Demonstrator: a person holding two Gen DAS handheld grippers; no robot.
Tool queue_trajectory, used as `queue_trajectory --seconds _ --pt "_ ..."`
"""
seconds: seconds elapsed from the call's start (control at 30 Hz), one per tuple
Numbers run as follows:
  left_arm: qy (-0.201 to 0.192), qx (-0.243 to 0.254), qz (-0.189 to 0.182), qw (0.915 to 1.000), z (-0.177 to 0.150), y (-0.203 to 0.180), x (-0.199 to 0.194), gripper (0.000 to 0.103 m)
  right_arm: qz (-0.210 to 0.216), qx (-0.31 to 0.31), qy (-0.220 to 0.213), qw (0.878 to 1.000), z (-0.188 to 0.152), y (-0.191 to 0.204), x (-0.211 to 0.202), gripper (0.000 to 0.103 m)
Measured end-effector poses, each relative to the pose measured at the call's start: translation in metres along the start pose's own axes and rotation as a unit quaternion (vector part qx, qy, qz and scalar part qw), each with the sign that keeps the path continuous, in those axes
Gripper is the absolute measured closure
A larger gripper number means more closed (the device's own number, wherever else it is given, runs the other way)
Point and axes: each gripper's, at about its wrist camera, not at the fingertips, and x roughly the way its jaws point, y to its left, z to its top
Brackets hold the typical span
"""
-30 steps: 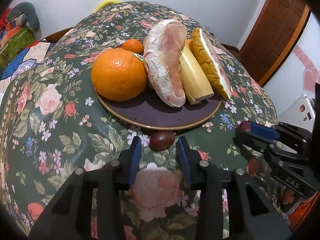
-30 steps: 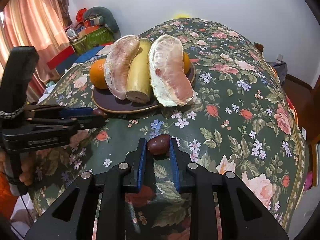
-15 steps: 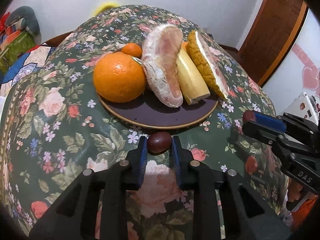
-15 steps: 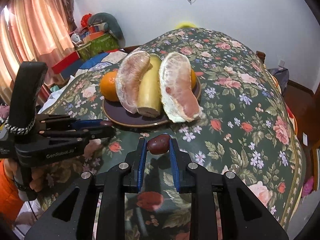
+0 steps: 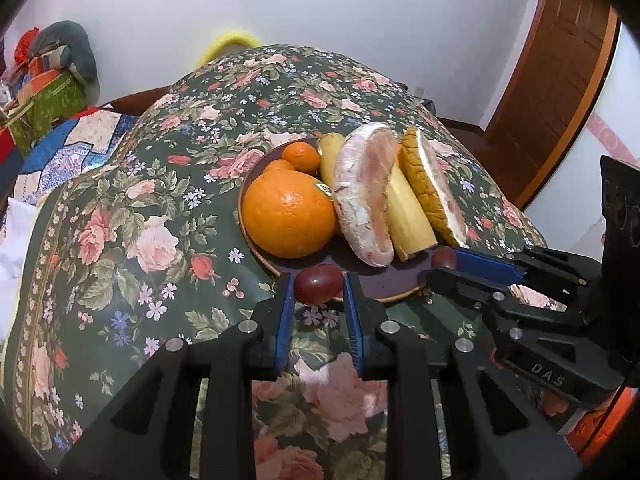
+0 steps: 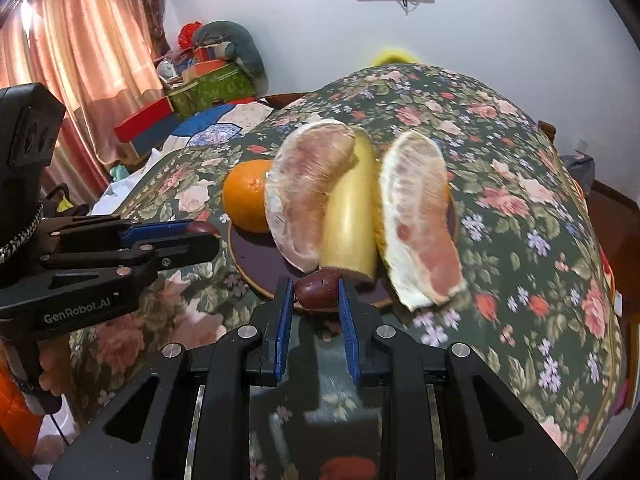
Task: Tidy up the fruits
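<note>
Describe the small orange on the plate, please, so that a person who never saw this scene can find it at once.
Look at the dark round plate on the flowered tablecloth. Among the fruit on it, find the big orange at the left; the small orange sits just behind it, beside the banana. It is the smallest orange fruit there, smooth and round, without a sticker.

Two small dark-red dates (image 5: 319,284) (image 6: 317,289) above the near rim of the dark fruit-laden plate (image 5: 384,286).
</note>
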Motion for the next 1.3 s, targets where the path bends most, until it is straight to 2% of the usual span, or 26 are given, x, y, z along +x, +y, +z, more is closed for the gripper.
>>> queue_trajectory --seconds 0.3,0.37,0.57,0.7,0.87,1.03,1.13,1.2,1.3 --pt "0.008 -0.003 -0.016 0.9998 0.005 0.002 0.015 0.079 -0.006 -0.019 -0.007 1.000 0.009 0.002 0.005 0.082" --pt "0.012 -0.007 -0.018 0.9997 0.006 0.003 0.019 0.076 -0.005 -0.018 -0.006 1.000 0.009 0.001 0.006 0.078" --pt "0.007 -0.006 -0.012 0.9999 0.006 0.003 0.017 0.074 -0.006 -0.017 -0.012 1.000 0.010 0.000 0.003 0.077" --pt "-0.013 -0.005 0.002 0.9999 0.009 0.000 0.000 0.074 -0.008 -0.007 -0.025 1.000 0.014 -0.003 -0.008 0.077" --pt "-0.057 0.001 0.017 0.9982 0.015 -0.009 -0.044 0.074 -0.017 -0.001 -0.062 0.998 0.023 -0.001 -0.046 0.077" --pt "-0.122 0.015 0.022 0.9922 0.019 -0.028 -0.110 0.074 -0.025 0.002 -0.117 0.993 0.031 0.010 -0.101 0.077" --pt "-0.168 0.021 0.025 0.9853 0.017 -0.042 -0.158 0.073 -0.028 0.002 -0.155 0.987 0.033 0.021 -0.140 0.077" --pt "-0.194 0.023 0.024 0.9805 0.014 -0.049 -0.185 0.068 -0.035 -0.001 -0.184 0.982 0.032 0.031 -0.169 0.076" --pt "-0.241 0.031 0.029 0.9695 0.005 -0.061 -0.229 0.061 -0.041 -0.001 -0.226 0.973 0.027 0.044 -0.209 0.065"
